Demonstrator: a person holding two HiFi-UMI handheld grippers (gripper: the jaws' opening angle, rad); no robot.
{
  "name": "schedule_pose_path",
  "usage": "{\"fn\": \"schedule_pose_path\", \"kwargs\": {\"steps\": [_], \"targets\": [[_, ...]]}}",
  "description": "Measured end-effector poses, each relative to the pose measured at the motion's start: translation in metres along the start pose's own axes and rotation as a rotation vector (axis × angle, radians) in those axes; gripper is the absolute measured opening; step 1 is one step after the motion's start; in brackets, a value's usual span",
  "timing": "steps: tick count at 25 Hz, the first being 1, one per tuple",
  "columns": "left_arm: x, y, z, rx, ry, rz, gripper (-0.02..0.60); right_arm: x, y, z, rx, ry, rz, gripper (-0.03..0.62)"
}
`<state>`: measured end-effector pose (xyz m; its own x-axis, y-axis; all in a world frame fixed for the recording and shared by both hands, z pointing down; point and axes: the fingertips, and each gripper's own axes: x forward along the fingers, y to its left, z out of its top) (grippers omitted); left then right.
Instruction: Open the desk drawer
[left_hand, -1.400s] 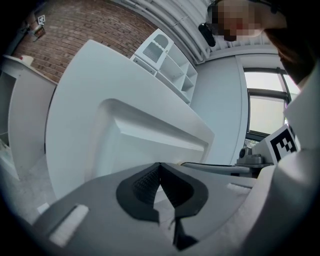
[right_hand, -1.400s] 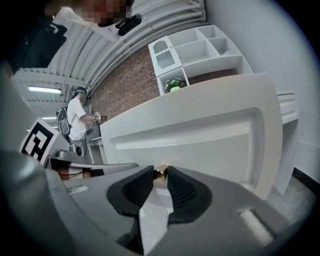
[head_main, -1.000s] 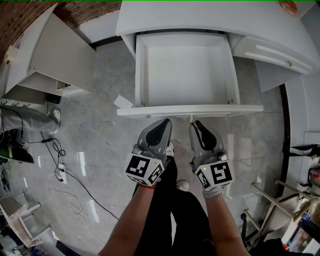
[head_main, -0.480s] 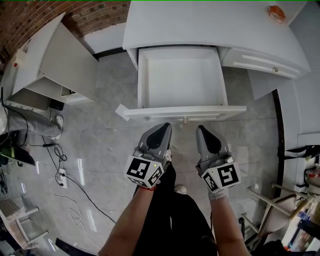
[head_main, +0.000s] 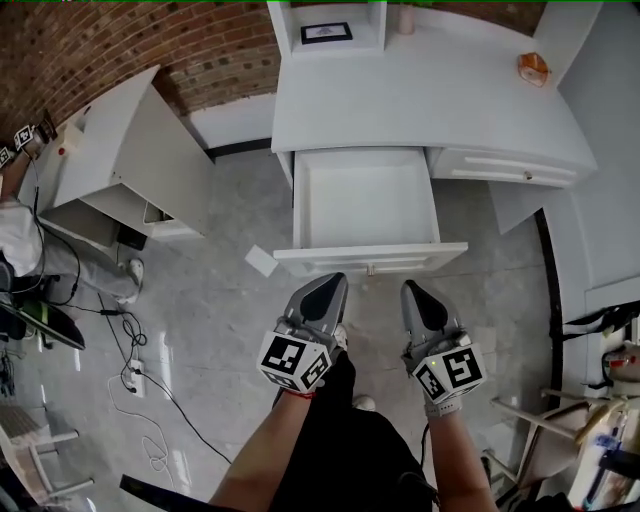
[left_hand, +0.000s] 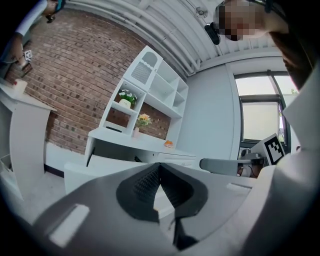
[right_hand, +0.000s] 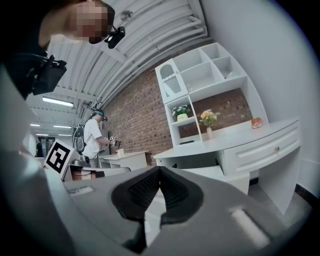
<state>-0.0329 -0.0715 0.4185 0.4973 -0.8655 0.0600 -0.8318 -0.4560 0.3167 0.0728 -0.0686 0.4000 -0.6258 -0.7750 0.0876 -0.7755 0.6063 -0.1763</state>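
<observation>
The white desk (head_main: 440, 100) has its middle drawer (head_main: 365, 210) pulled far out, its inside bare. The drawer's front panel (head_main: 372, 254) faces me, with a small knob (head_main: 370, 269) under its edge. My left gripper (head_main: 332, 280) and right gripper (head_main: 410, 288) hover side by side just short of that panel, touching nothing. Both are shut with nothing in them. In the left gripper view the jaws (left_hand: 159, 168) meet in front of the desk (left_hand: 140, 142). The right gripper view shows its jaws (right_hand: 160, 171) closed the same way.
A second drawer (head_main: 505, 168), closed, sits to the right of the open one. A white cabinet (head_main: 130, 160) stands at the left, a paper scrap (head_main: 262, 261) and cables (head_main: 130, 370) lie on the floor. A person (right_hand: 92, 132) stands by another table.
Both grippers have drawn back from the drawer's front panel, the right one leaving the knob. The gap to the panel has widened and more of the desk shows.
</observation>
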Motion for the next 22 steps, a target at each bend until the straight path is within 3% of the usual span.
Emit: {"fn": "schedule_pose_path", "kwargs": {"steps": [10, 22], "targets": [[-0.019, -0.028, 0.077, 0.028, -0.048, -0.022, 0.003, -0.022, 0.015, 0.066, -0.015, -0.008, 0.028, 0.003], [-0.050, -0.069, 0.128, 0.037, -0.037, -0.041, 0.003, -0.064, 0.034, 0.132, 0.007, -0.018, 0.055, 0.003]]}}
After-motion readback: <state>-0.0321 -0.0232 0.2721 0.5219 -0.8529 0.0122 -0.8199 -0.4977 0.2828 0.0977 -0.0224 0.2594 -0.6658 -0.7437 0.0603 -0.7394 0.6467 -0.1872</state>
